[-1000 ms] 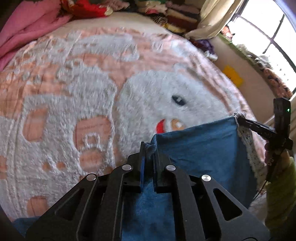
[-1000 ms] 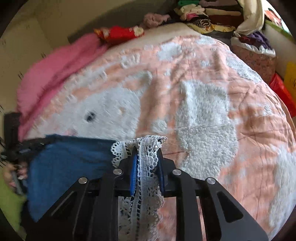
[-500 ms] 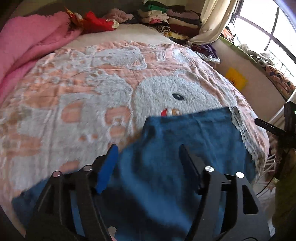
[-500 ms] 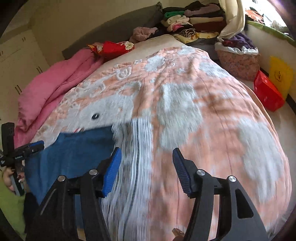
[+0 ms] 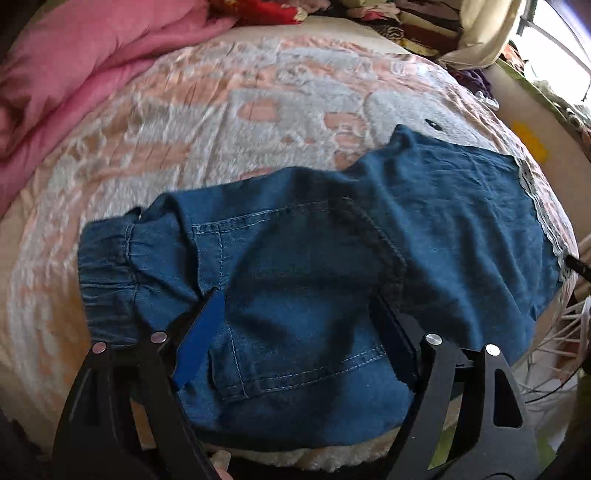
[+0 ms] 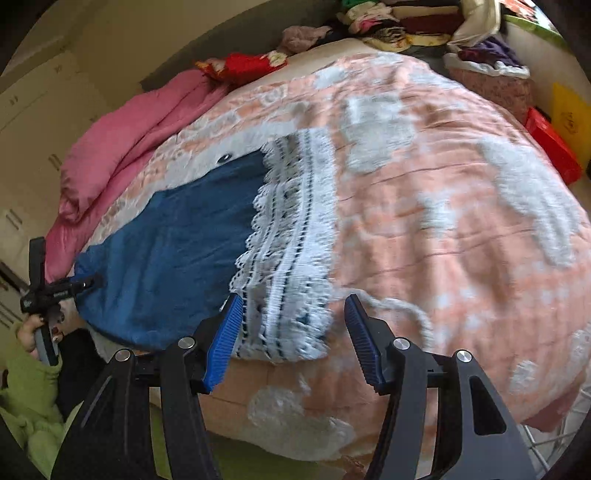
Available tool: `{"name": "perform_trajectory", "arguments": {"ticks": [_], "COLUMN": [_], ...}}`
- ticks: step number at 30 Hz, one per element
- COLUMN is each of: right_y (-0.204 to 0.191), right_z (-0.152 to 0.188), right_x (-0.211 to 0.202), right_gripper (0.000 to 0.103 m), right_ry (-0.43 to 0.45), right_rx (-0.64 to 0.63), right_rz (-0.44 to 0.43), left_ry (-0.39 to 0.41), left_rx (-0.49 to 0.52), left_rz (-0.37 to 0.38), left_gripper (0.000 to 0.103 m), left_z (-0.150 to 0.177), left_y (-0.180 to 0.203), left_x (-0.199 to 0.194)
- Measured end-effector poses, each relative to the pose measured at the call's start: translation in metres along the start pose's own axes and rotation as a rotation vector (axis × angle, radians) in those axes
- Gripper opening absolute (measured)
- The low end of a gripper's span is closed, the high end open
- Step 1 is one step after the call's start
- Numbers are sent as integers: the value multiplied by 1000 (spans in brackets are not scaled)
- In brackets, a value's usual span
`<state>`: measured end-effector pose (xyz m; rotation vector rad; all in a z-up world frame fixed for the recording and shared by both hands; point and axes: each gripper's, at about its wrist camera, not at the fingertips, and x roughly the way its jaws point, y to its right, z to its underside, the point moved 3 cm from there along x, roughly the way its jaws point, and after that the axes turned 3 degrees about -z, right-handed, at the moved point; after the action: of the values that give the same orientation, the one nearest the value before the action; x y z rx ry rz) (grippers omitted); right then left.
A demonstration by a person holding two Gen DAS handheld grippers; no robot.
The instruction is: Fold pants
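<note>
Blue denim pants lie flat on the bed, elastic waistband at the left, white lace hem at the right. My left gripper is open and empty, hovering over the seat and pocket area. In the right wrist view the pants show with the lace hem in front of my right gripper, which is open and empty at the bed's near edge. The left gripper shows far left there.
A peach and white plush blanket covers the bed. A pink quilt lies along the far left side. Piled clothes sit at the head. A red box stands on the floor at right.
Both grippers opened and let go of the pants, which now lie flat on the bed. Both then drew back toward the near edge; the left one moved toward the waistband end.
</note>
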<state>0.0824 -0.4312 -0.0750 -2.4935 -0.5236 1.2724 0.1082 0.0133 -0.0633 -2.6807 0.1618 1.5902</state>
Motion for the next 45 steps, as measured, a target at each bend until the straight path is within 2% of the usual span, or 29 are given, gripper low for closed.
{"name": "perform_trajectory", "arguments": {"ticks": [1, 3, 4, 6, 8, 12, 13, 15, 17, 18, 22, 26, 31, 34, 40, 45], "right_y": [-1, -9, -12, -16, -16, -14, -15, -14, -10, -7, -2, -9, -33, -47, -88, -112], "right_z": [1, 3, 3, 2, 3, 9, 9, 9, 6, 6, 4, -1, -9, -12, -13, -16], "right_x": [7, 16, 13, 2, -1, 10, 10, 8, 0, -5, -22, -36, -42, -36, -4, 30], "right_gripper": [37, 26, 18, 17, 17, 21, 25, 38, 59, 62, 69, 80, 89, 89, 89, 89], "right_ry": [-19, -53, -48, -33, -46, -66, -65, -63, -52, -42, 7, 63, 127, 138, 104, 52], "right_rx": [-10, -77, -92, -98, -132, -150, -152, -155, -150, -134, -93, -97, -132, -168, -259, -317], "right_rz": [13, 78, 78, 99, 169, 235, 243, 267, 300, 312, 305, 311, 273, 257, 183, 135], "left_ry": [-2, 7, 11, 21, 23, 15, 15, 16, 21, 24, 52, 111, 153, 164, 168, 122], "left_rx": [-7, -8, -4, -4, -16, -11, -8, -7, -11, -9, -5, 14, 18, 39, 110, 178], "left_rz": [1, -6, -20, -40, -51, -42, -44, -37, -29, -28, -38, -53, -28, -7, 31, 76], "left_gripper": [73, 73, 73, 73, 73, 73, 73, 73, 73, 73, 73, 80, 89, 92, 93, 93], "left_z": [1, 0, 0, 2, 5, 4, 4, 4, 5, 6, 9, 9, 4, 0, -6, -9], "left_y": [-2, -5, -7, -12, -18, -18, -17, -18, -19, -19, -15, -9, 3, 20, 61, 97], "left_x": [1, -1, -3, -7, -8, -7, -6, -7, -8, -10, -22, -44, -60, -62, -55, -24]}}
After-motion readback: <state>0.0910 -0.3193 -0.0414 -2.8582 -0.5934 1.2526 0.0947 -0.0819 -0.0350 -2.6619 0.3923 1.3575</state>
